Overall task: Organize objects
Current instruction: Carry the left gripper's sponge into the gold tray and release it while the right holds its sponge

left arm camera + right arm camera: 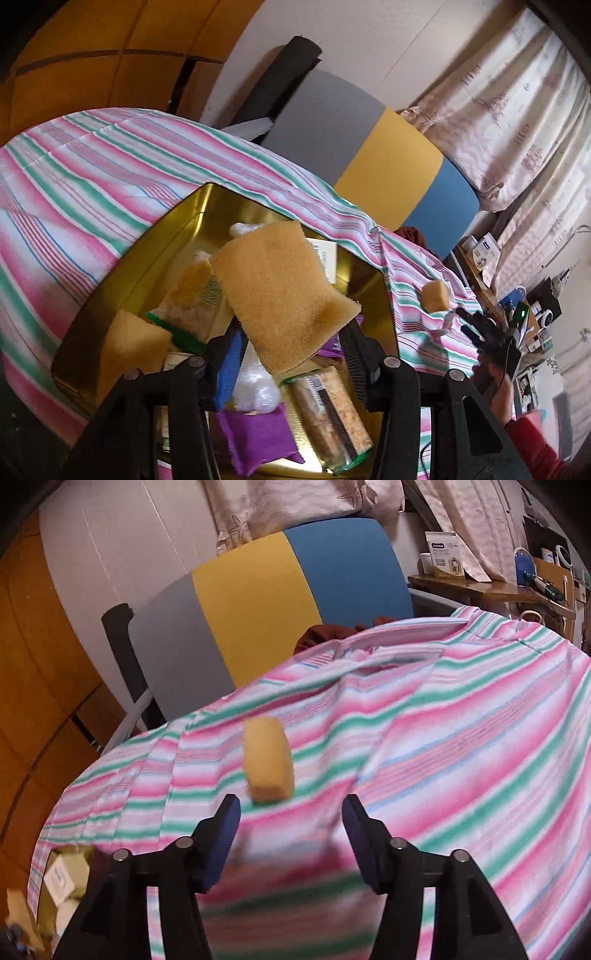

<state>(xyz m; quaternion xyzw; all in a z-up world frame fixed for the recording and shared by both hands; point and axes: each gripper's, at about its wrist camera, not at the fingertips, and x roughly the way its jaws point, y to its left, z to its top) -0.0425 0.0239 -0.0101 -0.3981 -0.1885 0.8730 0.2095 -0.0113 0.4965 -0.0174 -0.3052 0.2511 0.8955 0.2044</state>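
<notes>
Dim warm indoor light, heavy fisheye warp w/ dark corners, right view motion-blurred.

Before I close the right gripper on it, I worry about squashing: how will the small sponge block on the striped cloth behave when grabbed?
The small sponge block looks porous like the big sponge, so it will probably compress and spring back. Likely very light. Flat-sided, so unlikely to roll, though the loose striped cloth may let it tip.

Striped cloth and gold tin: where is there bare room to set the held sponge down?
Free: the striped cloth right of the small sponge block, and the cloth left of the gold tin. Crowded: the tin itself, under the large sponge in the left gripper, is full of packets.
</notes>
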